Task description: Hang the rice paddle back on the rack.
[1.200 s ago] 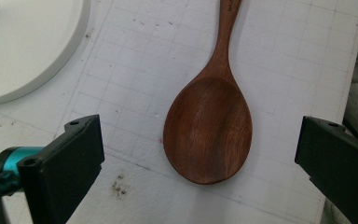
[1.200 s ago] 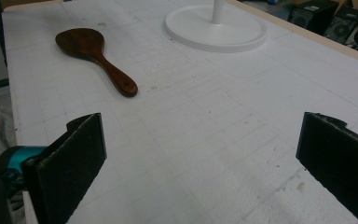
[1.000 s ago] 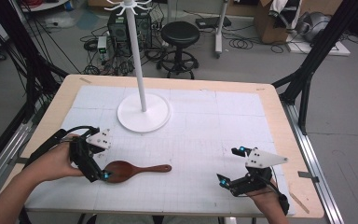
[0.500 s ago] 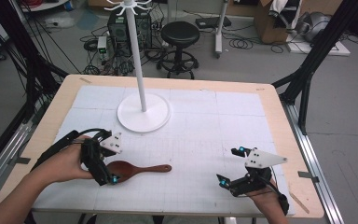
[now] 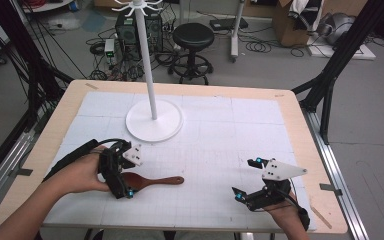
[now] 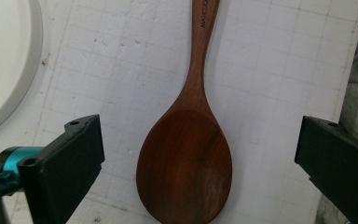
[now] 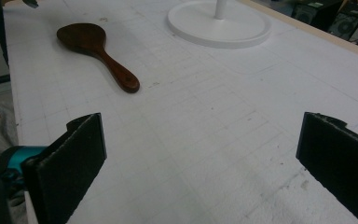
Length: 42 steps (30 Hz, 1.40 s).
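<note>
A dark wooden rice spoon lies flat on the white gridded mat, toward the mat's 7 o'clock corner in the high view, its bowl at 9 o'clock and its handle pointing to 3 o'clock. In the left gripper view the spoon's bowl sits between the two black jaws, which stand wide apart with mat showing on both sides of the wood, so nothing is clamped. The left gripper hangs over the bowl end, held by the person's left hand. The right gripper sits well apart at the mat's 5 o'clock corner, jaws spread wide and empty; its own view has the spoon far off at 11 o'clock. A white stand with a round base and upright pole rises at 12 o'clock of the spoon. The mat covers a wooden table.
</note>
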Each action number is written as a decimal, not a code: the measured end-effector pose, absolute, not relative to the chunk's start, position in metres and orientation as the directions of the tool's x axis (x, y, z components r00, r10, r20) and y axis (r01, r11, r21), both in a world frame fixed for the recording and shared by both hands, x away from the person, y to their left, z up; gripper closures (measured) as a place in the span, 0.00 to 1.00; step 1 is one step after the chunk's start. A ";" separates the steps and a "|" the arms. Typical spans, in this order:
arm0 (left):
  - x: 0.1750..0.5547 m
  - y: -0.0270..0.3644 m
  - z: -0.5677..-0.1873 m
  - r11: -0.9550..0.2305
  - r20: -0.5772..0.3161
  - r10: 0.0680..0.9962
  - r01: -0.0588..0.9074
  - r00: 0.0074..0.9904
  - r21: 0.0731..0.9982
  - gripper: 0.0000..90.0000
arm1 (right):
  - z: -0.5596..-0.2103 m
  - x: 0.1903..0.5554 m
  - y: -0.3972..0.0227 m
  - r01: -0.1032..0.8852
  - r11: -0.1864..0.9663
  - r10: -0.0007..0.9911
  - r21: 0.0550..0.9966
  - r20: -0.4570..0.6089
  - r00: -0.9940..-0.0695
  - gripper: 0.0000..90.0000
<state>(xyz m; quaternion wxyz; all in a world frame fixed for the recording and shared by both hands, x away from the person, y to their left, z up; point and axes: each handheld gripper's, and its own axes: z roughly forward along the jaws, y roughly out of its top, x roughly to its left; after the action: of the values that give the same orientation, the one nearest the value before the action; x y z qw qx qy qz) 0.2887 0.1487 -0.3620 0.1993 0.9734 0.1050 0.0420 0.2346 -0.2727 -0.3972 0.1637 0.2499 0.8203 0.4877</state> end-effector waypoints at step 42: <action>0.301 0.097 -0.388 -0.958 0.031 0.170 0.158 0.985 0.238 0.05 | -0.399 0.235 -0.271 0.252 0.412 0.559 0.876 -0.025 -0.829 0.00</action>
<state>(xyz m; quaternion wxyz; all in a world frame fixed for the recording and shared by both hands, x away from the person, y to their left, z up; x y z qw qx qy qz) 0.3006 0.0968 -0.3878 0.1184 0.9892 0.0830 0.0257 0.2352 -0.2714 -0.3992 0.1591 0.2459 0.8251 0.4833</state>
